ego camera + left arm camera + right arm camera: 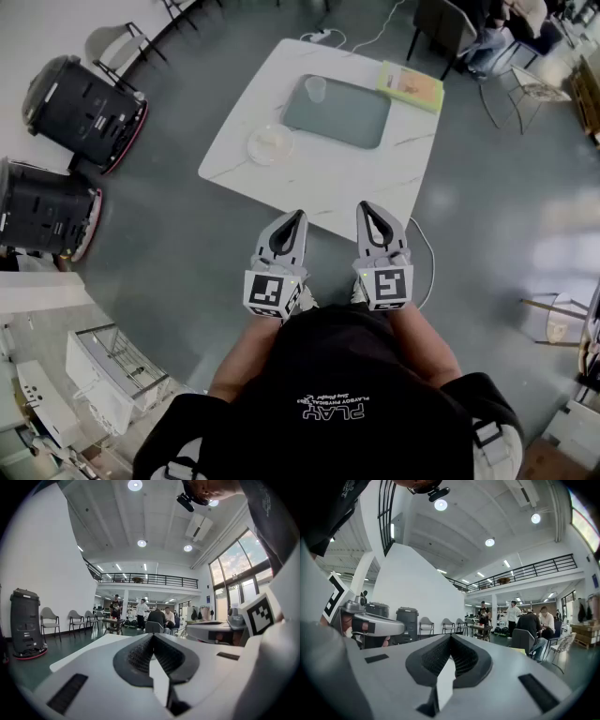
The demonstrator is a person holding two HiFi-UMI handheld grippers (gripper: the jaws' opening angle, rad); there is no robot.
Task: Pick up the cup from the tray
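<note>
Clear cup [316, 89] stands upright; left hand-held gripper [297, 219], right hand-held gripper [367, 210] both closed, empty.

Head cam sits way up top, pointing steeply down past the left tongs [298, 216] and right tongs [364, 206], with the counter [328, 192] well ahead. Each gripper cam rides right behind its own tongs, looking level across the hall. Both catch the same balcony rail [140, 578] and seated people [161, 618].

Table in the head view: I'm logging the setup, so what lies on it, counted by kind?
Tray: 1
Cup: 1
Plate: 1
Yellow-green pad: 1
Total: 4
</note>
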